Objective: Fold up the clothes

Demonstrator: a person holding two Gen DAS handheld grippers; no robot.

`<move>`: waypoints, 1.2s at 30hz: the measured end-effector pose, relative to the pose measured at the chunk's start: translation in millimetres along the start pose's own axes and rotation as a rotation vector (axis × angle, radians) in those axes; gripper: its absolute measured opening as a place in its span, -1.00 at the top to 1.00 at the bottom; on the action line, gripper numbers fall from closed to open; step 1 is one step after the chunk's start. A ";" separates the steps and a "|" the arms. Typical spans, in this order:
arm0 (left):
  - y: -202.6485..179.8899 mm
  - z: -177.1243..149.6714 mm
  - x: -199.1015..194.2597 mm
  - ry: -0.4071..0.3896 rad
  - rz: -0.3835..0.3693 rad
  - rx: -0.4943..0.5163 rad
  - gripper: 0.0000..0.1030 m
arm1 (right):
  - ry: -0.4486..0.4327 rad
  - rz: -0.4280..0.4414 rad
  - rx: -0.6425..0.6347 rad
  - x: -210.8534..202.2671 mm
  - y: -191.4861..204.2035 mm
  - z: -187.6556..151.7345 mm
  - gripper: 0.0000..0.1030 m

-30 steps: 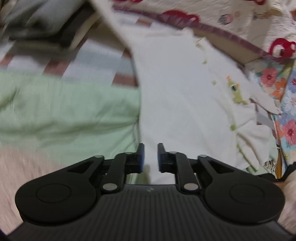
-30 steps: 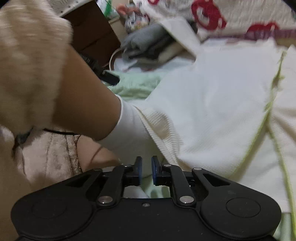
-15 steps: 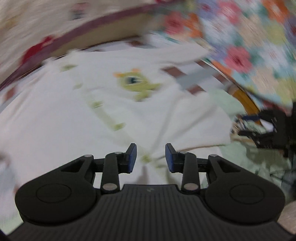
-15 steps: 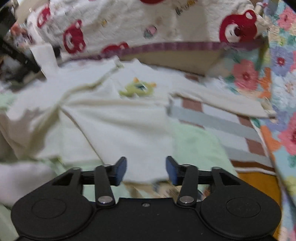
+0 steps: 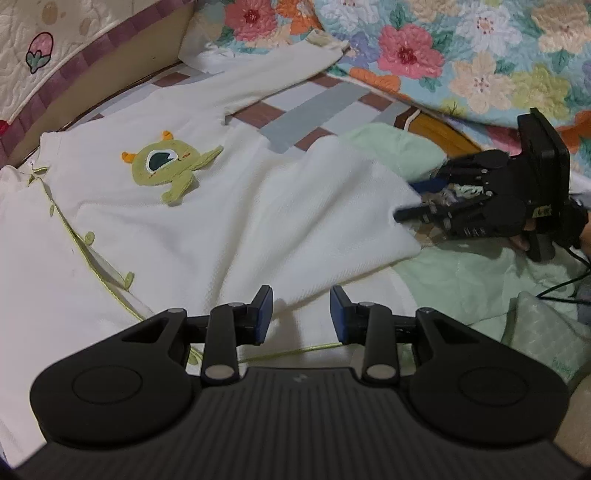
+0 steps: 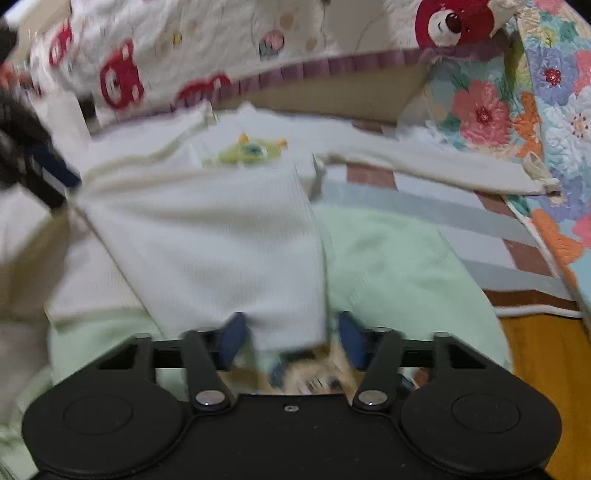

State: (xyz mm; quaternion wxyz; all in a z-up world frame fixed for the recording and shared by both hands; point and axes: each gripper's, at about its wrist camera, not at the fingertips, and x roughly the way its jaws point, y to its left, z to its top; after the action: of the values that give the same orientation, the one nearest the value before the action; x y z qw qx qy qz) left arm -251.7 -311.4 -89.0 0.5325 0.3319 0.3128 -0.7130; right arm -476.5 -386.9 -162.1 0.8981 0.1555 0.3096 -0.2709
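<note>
Both the left gripper and right gripper gape open over the near edge of the white shirt

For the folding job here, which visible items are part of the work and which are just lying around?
In the job: white garment with a green monster patch; left gripper, open; right gripper, open at the garment's hem.

Lying about: floral quilt, green blanket, striped sheet, red bear toy.

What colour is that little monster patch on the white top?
The monster patch is light green with orange horns and one big eye, clearest in the left wrist view.
</note>
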 end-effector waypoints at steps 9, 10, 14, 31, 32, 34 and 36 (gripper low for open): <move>-7.7 13.5 -19.6 -0.184 -0.089 0.002 0.20 | -0.057 0.238 0.153 1.3 28.3 50.5 0.91; -9.1 13.2 -19.3 -0.184 -0.103 0.008 0.20 | -0.061 0.263 0.167 1.9 32.1 56.2 0.91; -14.2 9.9 -16.5 -0.161 -0.135 0.028 0.19 | -0.078 0.366 0.224 4.4 47.4 79.3 0.91; 22.4 5.7 -18.4 -0.178 -0.046 -0.141 0.96 | -0.130 0.258 0.104 -7.9 73.1 91.6 0.19; 25.2 5.5 -19.1 -0.179 -0.054 -0.162 0.96 | -0.123 0.221 0.056 -10.6 77.6 86.2 0.15; 31.8 4.7 -20.8 -0.187 -0.076 -0.209 0.96 | -0.103 0.159 -0.041 -14.9 88.5 74.1 0.15; 37.6 4.2 -21.0 -0.197 -0.101 -0.252 0.96 | -0.081 0.145 -0.103 -15.8 96.5 65.5 0.15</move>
State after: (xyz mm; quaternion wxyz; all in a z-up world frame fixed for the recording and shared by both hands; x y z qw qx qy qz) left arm -211.5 -312.1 -73.1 0.5614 0.1748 0.3624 -0.7232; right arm -399.8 -332.4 -91.5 0.9340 0.1200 0.2745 -0.1947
